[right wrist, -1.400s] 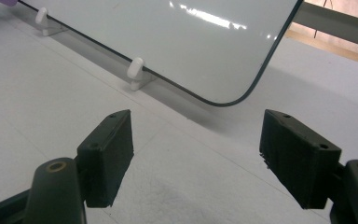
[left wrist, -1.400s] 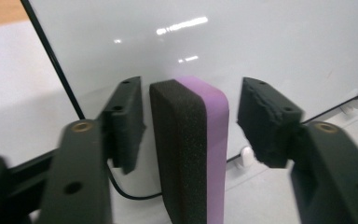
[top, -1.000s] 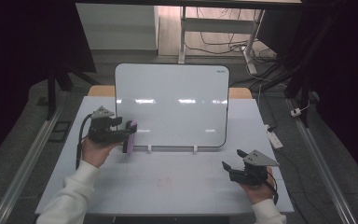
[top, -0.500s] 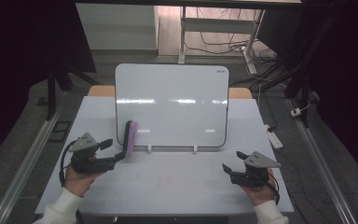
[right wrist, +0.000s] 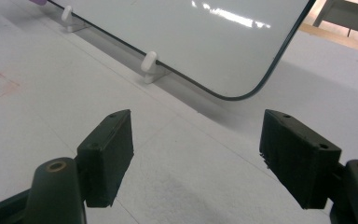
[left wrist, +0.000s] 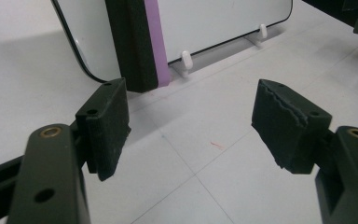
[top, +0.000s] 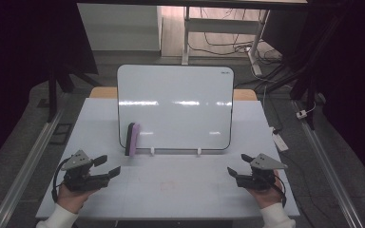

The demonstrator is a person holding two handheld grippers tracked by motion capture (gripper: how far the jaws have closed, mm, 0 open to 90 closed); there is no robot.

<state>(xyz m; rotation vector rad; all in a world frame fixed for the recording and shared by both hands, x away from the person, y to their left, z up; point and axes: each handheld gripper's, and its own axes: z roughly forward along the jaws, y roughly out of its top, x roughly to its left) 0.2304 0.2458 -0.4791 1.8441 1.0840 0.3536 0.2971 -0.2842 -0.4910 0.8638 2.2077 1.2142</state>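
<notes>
A whiteboard (top: 176, 107) stands upright on two small white feet at the back of the white table (top: 171, 190); it also appears as whiteboard (left wrist: 214, 21) and whiteboard (right wrist: 205, 42). A black and purple eraser (top: 132, 139) leans on end against its lower left corner, seen close as eraser (left wrist: 137, 42). My left gripper (top: 107, 167) rests low at the table's front left, open and empty, a short way in front of the eraser. My right gripper (top: 239, 165) rests at the front right, open with nothing between its pads.
White clip feet (right wrist: 149, 65) hold the board's bottom edge. A faint red mark (left wrist: 216, 145) is on the table surface between the grippers. Dark floor, metal rails and cables surround the table. A small white tag (top: 279, 141) lies off the right edge.
My left gripper has let go of the eraser, which now leans against the board, and has drawn back down and left to the table's front. The right gripper has not moved.
</notes>
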